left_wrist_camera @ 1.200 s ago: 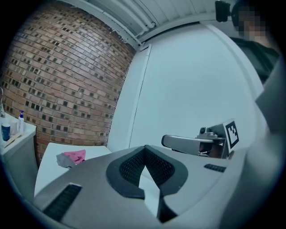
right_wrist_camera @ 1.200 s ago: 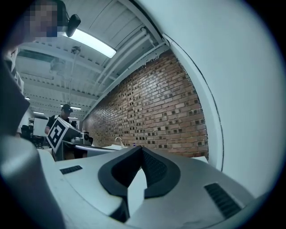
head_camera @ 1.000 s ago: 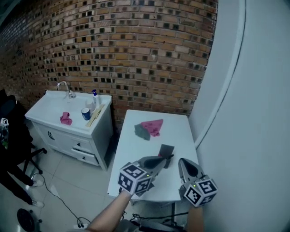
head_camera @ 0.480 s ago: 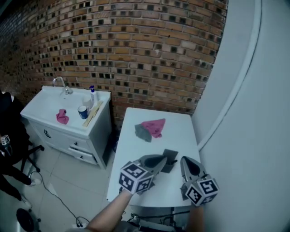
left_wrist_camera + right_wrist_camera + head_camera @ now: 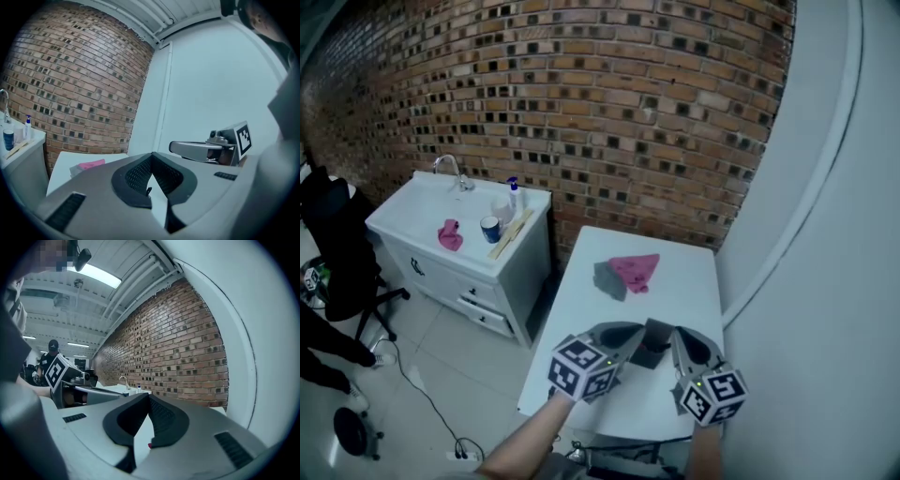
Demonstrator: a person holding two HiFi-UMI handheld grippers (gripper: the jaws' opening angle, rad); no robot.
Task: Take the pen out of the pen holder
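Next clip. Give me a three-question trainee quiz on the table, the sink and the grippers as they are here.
1. Choose one: what lies beside the grey cloth on the table?
A. a pink cloth
B. a blue cup
C. a bottle
2. True or false: the right gripper is shut on the pen holder.
3. What colour is the cloth on the sink?

Key: 1 A; 2 false, its jaws are shut on nothing; 3 pink.
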